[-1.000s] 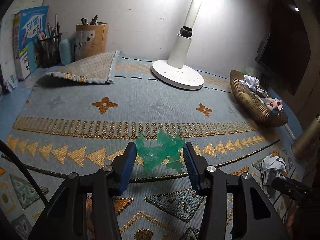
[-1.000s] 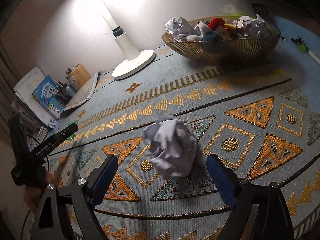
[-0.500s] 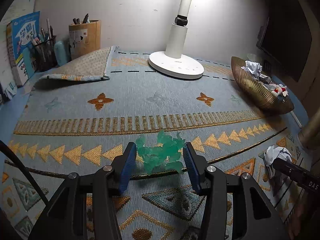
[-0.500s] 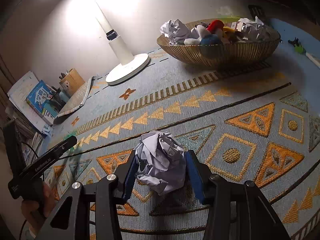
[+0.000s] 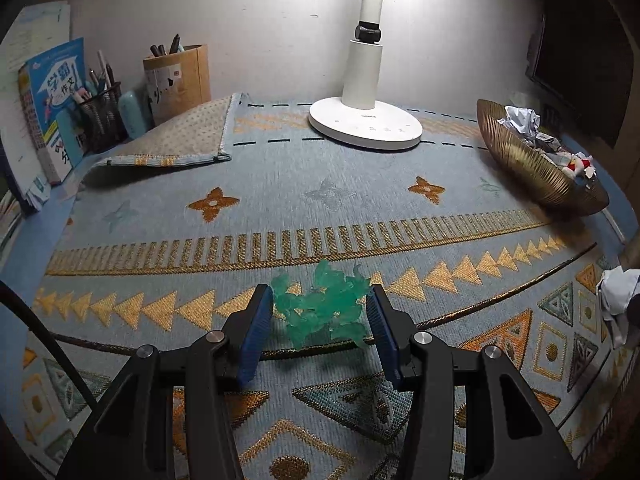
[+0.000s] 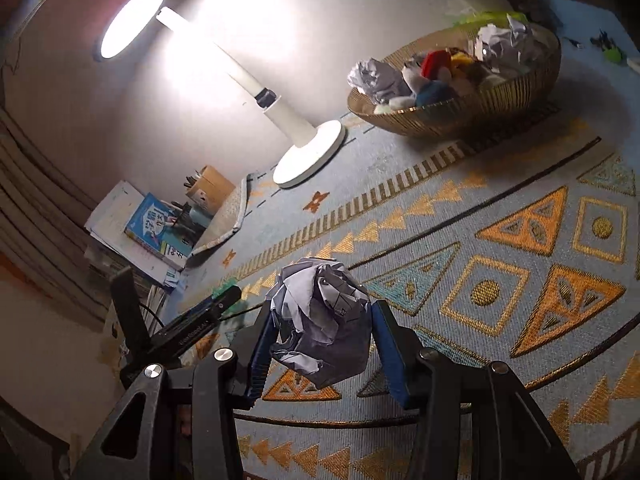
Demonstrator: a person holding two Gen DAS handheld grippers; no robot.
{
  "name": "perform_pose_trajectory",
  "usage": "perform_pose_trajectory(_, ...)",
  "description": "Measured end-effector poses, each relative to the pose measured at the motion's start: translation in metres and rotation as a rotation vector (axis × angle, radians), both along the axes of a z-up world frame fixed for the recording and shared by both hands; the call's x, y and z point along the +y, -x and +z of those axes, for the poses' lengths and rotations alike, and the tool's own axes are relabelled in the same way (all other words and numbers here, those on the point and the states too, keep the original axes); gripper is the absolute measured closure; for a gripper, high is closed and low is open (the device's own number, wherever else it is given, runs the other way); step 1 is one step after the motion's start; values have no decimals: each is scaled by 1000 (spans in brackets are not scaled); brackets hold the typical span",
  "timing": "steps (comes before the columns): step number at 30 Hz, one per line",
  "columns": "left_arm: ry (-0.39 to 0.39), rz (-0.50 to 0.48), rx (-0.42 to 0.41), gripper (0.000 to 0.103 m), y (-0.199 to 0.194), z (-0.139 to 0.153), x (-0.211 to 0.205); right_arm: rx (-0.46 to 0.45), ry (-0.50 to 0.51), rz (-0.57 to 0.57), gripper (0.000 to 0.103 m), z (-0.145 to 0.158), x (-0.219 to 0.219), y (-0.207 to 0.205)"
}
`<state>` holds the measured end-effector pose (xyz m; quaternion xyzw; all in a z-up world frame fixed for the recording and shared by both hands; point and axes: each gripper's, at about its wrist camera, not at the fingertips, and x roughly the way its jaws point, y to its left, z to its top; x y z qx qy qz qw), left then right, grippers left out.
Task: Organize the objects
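A translucent green plastic toy (image 5: 323, 305) sits between the blue pads of my left gripper (image 5: 320, 332), which is shut on it at the patterned mat. My right gripper (image 6: 320, 354) is shut on a crumpled white paper ball (image 6: 320, 320) and holds it above the mat, tilted. The paper ball also shows at the right edge of the left wrist view (image 5: 616, 300). A gold ribbed bowl (image 6: 480, 112) with paper balls and small plush toys stands at the back right; it also shows in the left wrist view (image 5: 532, 172).
A white desk lamp (image 5: 366, 120) stands at the back middle. A folded mat corner (image 5: 180, 136), a cardboard pen holder (image 5: 178, 76), a mesh pen cup (image 5: 100, 116) and books (image 5: 52, 100) crowd the back left. A wall runs behind.
My right gripper has closed on the paper ball and lifted it off the mat, tilting. My left gripper has narrowed onto the green toy and moved slightly forward.
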<state>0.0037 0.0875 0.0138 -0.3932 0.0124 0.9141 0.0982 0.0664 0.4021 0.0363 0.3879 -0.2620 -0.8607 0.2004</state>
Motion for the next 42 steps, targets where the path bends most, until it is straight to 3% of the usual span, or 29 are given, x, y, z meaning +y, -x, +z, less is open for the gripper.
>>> perform_pose_trajectory(3, -52, -32, 14, 57, 1, 21, 13, 40, 9, -21, 56, 22, 13, 1)
perform_pose_trajectory(7, -83, -129, 89, 57, 15, 73, 55, 106, 18, -98, 56, 58, 43, 18)
perform_pose_trajectory(11, -98, -254, 123, 57, 42, 107, 119, 175, -81, -216, 56, 93, 70, 50)
perform_pose_trajectory(16, -140, -374, 110, 57, 79, 115, 197, 168, -161, -300, 56, 105, 100, 106)
perform_pose_trajectory(20, -201, -433, 94, 57, 106, 106, 234, 156, -193, -328, 55, 104, 114, 146)
perform_pose_trajectory(21, -245, -441, 86, 51, 112, 103, 237, 147, -202, -329, 46, 101, 115, 157)
perform_pose_trajectory(22, -290, -444, 67, 46, 119, 100, 239, 129, -211, -328, 28, 97, 117, 167)
perform_pose_trajectory(23, -320, -435, 45, 33, 124, 99, 240, 107, -220, -322, 22, 93, 119, 175)
perform_pose_trajectory(24, -333, -416, 30, 29, 127, 96, 240, 97, -219, -325, 20, 89, 123, 179)
perform_pose_trajectory(28, -323, -375, 43, 29, 118, 95, 218, 116, -186, -368, 20, 81, 135, 162)
perform_pose_trajectory(32, -337, -283, 69, 29, 95, 95, 168, 108, -147, -348, 19, 77, 133, 137)
perform_pose_trajectory(36, -309, -162, 88, 29, 64, 93, 107, 124, -160, -279, 18, 82, 104, 109)
perform_pose_trajectory(38, -254, -96, 118, 29, 45, 92, 78, 139, -194, -234, 13, 85, 82, 98)
perform_pose_trajectory(40, -210, -26, 144, 29, 29, 91, 49, 148, -228, -182, 1, 83, 58, 89)
perform_pose_trajectory(42, -189, 25, 135, 29, 18, 87, 20, 150, -247, -133, 1, 78, 35, 79)
